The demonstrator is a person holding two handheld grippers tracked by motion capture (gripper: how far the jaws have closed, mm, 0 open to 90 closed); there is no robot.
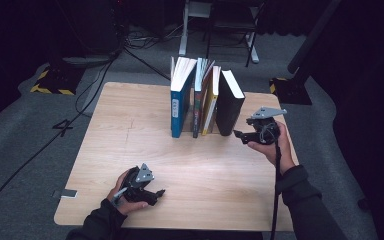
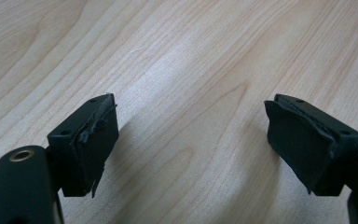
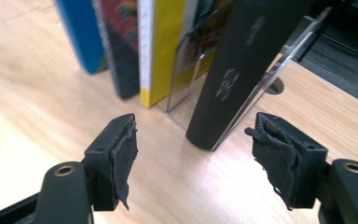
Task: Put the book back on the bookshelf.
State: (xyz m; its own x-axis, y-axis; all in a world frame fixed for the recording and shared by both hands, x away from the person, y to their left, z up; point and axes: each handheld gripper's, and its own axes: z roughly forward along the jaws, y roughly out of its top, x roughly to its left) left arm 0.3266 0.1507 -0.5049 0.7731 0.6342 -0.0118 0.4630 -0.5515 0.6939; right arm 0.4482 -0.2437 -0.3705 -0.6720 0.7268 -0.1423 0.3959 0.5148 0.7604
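Several books stand upright in a row at the back middle of the wooden table [image 1: 130,145]: a blue book [image 1: 180,107], a thin dark book [image 1: 198,107], a yellow book [image 1: 210,107] and a black book [image 1: 228,107]. My right gripper [image 1: 237,134] is just right of the black book's front end, level with the table and open. In the right gripper view the black book [image 3: 242,60] leans between clear plastic dividers [image 3: 182,84], ahead of the open right gripper [image 3: 193,154], whose pads touch nothing. My left gripper [image 1: 160,192] rests near the front left, open over bare wood [image 2: 191,140].
The yellow book [image 3: 161,46] and the blue book [image 3: 79,32] stand left of the black one. Behind the table are stand legs [image 1: 185,35] and cables [image 1: 100,75] on the grey floor. A dark pole base [image 1: 290,90] sits off the back right corner.
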